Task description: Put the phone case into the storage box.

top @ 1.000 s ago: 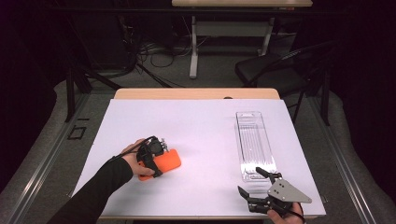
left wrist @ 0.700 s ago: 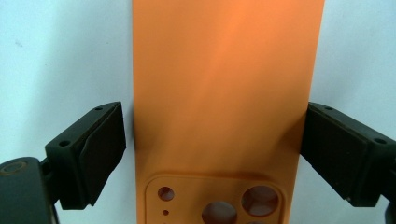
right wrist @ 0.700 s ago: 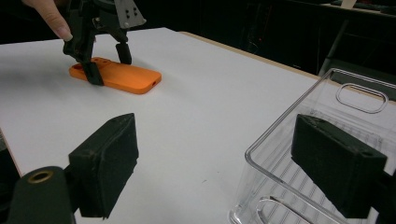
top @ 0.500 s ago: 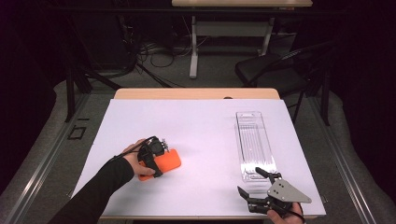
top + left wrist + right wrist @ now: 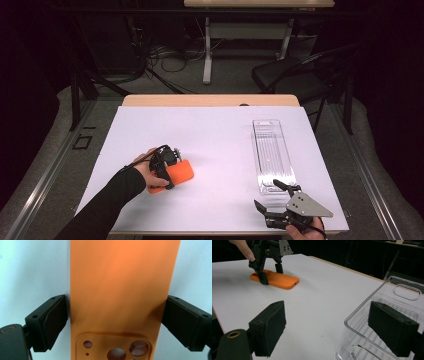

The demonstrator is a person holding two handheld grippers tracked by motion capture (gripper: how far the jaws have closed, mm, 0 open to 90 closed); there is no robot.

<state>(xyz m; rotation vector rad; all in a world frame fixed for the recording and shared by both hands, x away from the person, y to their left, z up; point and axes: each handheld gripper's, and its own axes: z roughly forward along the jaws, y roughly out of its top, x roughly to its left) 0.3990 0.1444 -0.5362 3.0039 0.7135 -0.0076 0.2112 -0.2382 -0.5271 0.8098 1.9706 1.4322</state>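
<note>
— Nothing has moved since a moment ago. Both hands stay put.

— Where is the flat orange rubber phone case (image 5: 172,174)?

— It lies flat on the white counter (image 5: 220,145), on the left. The left hand-held gripper (image 5: 115,320) has its jaws on both long sides, pinching it.

— And the right hand-held gripper (image 5: 272,202)?

— Its jaws are spread wide, holding nothing, just by the near end of the long clear plastic tray (image 5: 272,150).

— How should the left one lift?

— I think squeeze evenly, lift straight up, and keep the case level.
</note>
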